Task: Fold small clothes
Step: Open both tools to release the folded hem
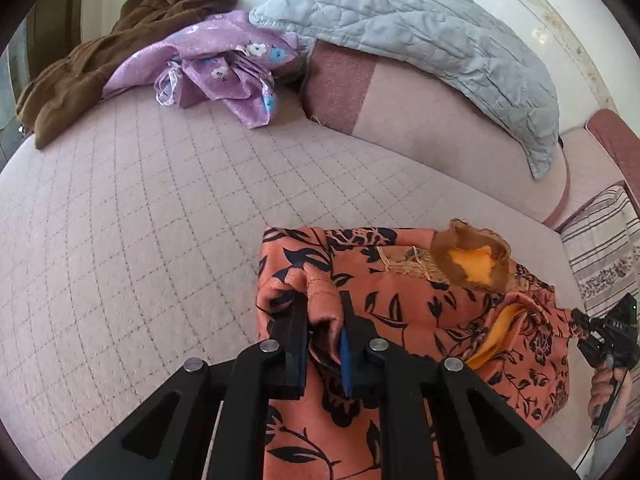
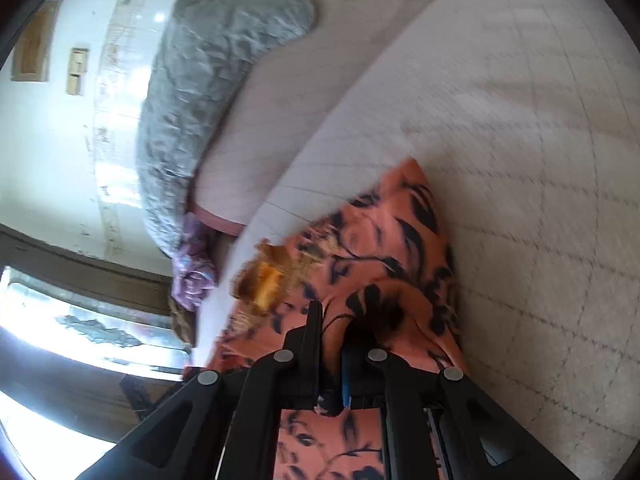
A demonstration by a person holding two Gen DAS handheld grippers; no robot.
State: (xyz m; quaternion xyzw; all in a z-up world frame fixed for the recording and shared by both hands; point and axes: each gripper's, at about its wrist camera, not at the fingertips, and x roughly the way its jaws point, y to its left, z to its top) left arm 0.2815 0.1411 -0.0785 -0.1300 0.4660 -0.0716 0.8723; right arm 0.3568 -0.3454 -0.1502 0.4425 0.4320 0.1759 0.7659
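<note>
An orange garment with a black leaf print lies bunched on the pink quilted seat. Its brown neck opening with yellow lining faces up. My left gripper is shut on a raised fold at the garment's left edge. At the far right of the left wrist view, my right gripper, held by a hand, meets the garment's right edge. The right wrist view is blurred and tilted. In it the right gripper is shut on the same orange fabric.
A purple flowered cloth and a brown garment lie heaped at the seat's far left. A grey quilted blanket drapes over the pink backrest. A striped cushion sits at the right.
</note>
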